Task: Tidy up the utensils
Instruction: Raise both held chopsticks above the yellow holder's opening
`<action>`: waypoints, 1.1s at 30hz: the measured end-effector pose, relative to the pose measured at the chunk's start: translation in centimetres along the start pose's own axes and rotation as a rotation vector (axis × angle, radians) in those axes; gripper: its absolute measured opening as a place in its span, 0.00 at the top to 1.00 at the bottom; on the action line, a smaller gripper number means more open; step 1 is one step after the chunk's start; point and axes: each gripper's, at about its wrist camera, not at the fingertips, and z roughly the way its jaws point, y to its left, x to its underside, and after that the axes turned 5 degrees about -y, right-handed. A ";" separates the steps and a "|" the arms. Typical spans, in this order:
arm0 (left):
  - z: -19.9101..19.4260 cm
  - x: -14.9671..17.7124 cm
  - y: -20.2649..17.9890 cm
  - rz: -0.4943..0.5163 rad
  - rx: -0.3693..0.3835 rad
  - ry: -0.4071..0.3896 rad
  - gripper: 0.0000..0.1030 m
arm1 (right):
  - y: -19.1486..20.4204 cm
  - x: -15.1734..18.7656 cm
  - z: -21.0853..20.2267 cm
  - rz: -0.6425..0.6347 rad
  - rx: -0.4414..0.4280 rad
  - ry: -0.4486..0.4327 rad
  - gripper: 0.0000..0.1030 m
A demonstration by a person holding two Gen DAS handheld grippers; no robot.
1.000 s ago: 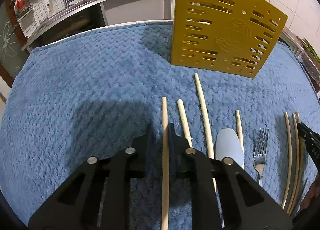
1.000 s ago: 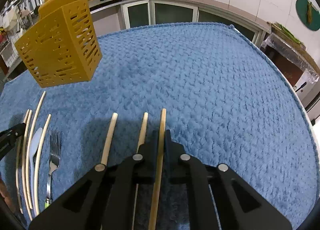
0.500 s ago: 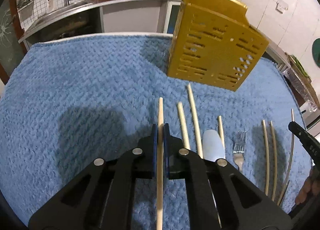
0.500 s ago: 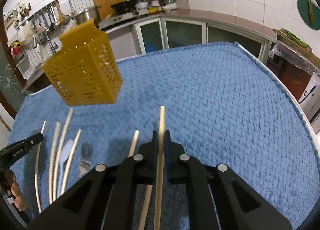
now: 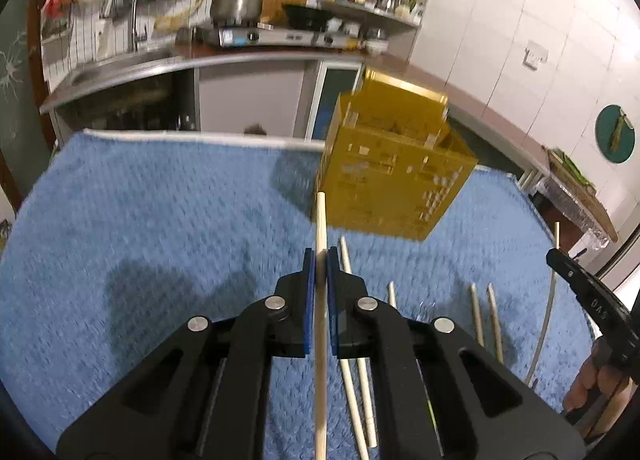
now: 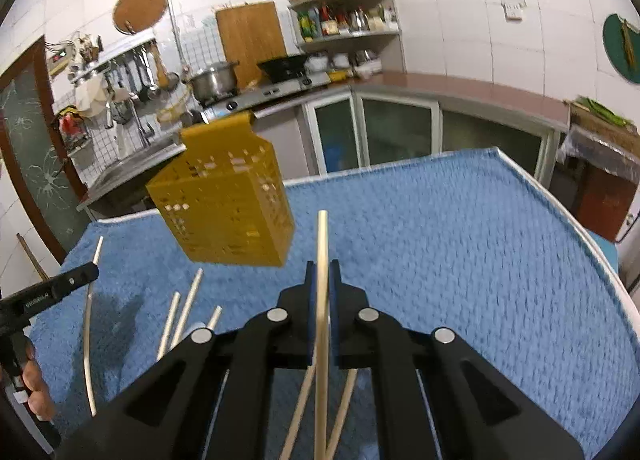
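Note:
My left gripper (image 5: 320,256) is shut on a pale wooden chopstick (image 5: 321,216), lifted above the blue towel, its tip pointing at the yellow slotted utensil holder (image 5: 394,184). My right gripper (image 6: 323,270) is shut on another chopstick (image 6: 322,236), also lifted, with the yellow holder (image 6: 224,204) ahead to its left. Several chopsticks (image 5: 484,316) lie on the towel; a fork (image 5: 426,306) shows only in part behind the left fingers. More chopsticks (image 6: 186,306) lie left of my right gripper. Each gripper shows at the edge of the other's view.
The blue towel (image 5: 160,220) covers the table; its white edge (image 6: 560,212) runs close on the right. A kitchen counter with stove and pots (image 5: 240,6) stands behind. The towel right of my right gripper (image 6: 460,252) carries nothing.
Both grippers have risen from the towel, each lifting its chopstick, and tilted up toward the holder. The left closed on its chopstick within the last second.

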 end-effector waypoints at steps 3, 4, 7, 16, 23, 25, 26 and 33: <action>-1.3 -1.1 -0.4 0.002 0.008 -0.055 0.96 | 0.3 -1.0 -0.6 0.001 -0.018 -0.044 0.94; -1.6 -1.3 -0.6 0.006 0.012 -0.069 0.96 | 0.4 -1.4 -0.8 0.004 -0.025 -0.062 0.94; -2.3 -2.6 -1.5 0.018 0.027 -0.107 0.96 | 1.0 -3.2 -1.3 0.004 -0.052 -0.120 0.94; -3.0 -9.0 -3.5 0.056 0.095 -0.328 0.96 | 3.6 -11.1 -1.5 0.001 -0.117 -0.314 0.94; -1.1 -13.2 -4.8 0.066 0.125 -0.463 0.96 | 5.3 -14.9 -0.2 0.017 -0.147 -0.451 0.94; -0.7 -14.1 -5.2 0.058 0.133 -0.521 0.96 | 5.6 -15.6 0.2 0.034 -0.154 -0.495 0.94; -0.3 -14.6 -5.4 0.057 0.141 -0.544 0.96 | 5.7 -15.9 0.5 0.042 -0.163 -0.524 0.94; 2.6 -16.8 -6.2 0.064 0.096 -0.689 0.96 | 7.0 -16.0 1.7 0.013 -0.193 -0.672 0.94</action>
